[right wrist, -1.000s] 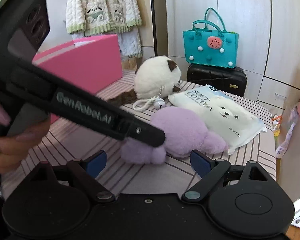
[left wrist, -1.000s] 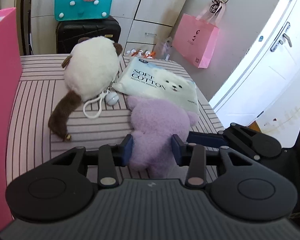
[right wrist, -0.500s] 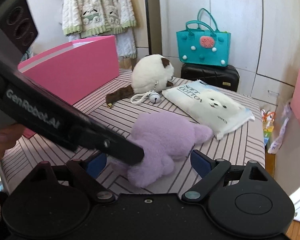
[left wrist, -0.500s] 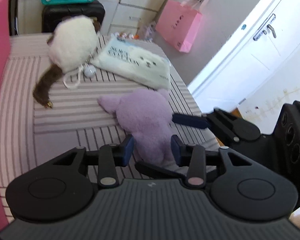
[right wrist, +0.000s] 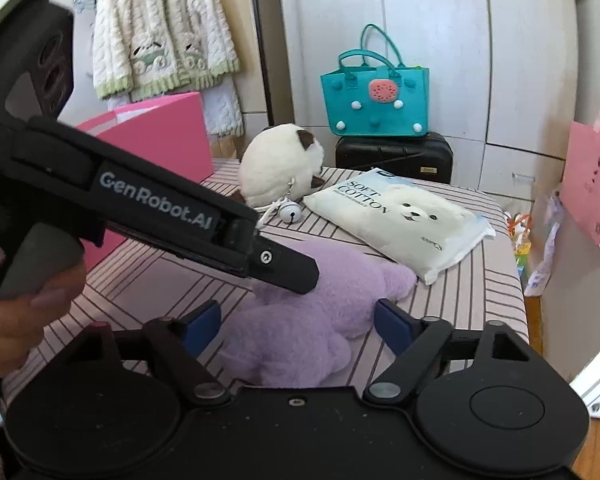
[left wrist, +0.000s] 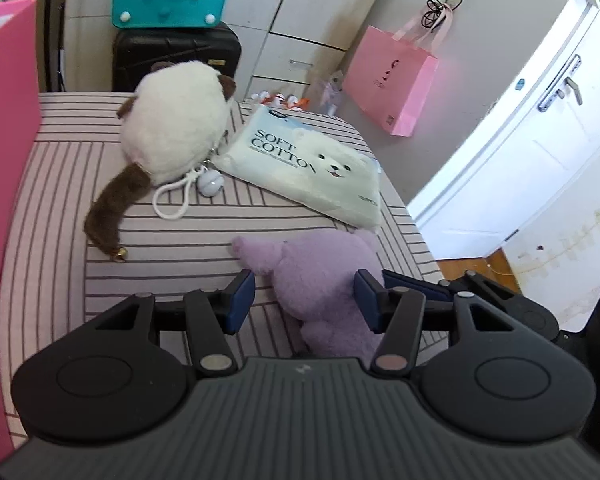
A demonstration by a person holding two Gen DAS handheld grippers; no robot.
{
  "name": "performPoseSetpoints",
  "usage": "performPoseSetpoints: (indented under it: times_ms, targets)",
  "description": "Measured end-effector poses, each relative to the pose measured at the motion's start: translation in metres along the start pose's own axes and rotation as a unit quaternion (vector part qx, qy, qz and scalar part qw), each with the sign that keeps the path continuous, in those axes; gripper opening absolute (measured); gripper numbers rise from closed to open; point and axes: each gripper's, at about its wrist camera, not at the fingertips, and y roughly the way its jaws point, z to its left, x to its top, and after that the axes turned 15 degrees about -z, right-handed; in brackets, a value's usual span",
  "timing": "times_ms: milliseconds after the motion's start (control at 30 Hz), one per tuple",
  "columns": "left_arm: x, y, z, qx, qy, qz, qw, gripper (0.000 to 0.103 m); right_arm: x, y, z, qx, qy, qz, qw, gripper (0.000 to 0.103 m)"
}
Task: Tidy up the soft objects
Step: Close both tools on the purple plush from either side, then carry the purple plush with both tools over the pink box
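Handing over the purple plush toy (left wrist: pixel 324 280), lying at 6 o'clock on the striped table (left wrist: pixel 52 220), goes best if the closing right gripper (right wrist: pixel 296 322) bites its body before the opening left gripper (left wrist: pixel 304 294), pads already clear, lifts away.

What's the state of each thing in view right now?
purple plush: lying flat, between both grippers' fingers
left gripper: opening, pads off plush
right gripper: closing, not gripping
cat plush: lying on its side
cotton pack: flat, sealed
pink box: open-topped
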Motion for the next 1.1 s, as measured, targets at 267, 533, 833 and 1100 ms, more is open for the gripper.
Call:
performPoseSetpoints:
  times_ms: [267, 533, 833, 1100]
  targets:
    - [-0.006, 0.000, 0.001, -0.019, -0.018, 0.007, 0.9996, 0.037, -0.003, 0.002, -0.006, -0.014, 0.033, 0.008, 0.999, 0.072]
    - [-0.006, -0.007, -0.003, -0.019, -0.012, 0.003, 0.9997, 0.036, -0.004, -0.002, -0.005, -0.007, 0.042, 0.009, 0.999, 0.067]
    - [-0.011, -0.026, -0.012, -0.017, -0.009, 0.019, 0.9996, 0.036, 0.000, -0.018, 0.005, -0.003, 0.038, 0.021, 0.999, 0.066]
    - [-0.015, -0.051, -0.013, -0.029, -0.027, 0.035, 0.9986, 0.035, 0.007, -0.037, 0.015, 0.010, 0.051, 0.048, 0.997, 0.066]
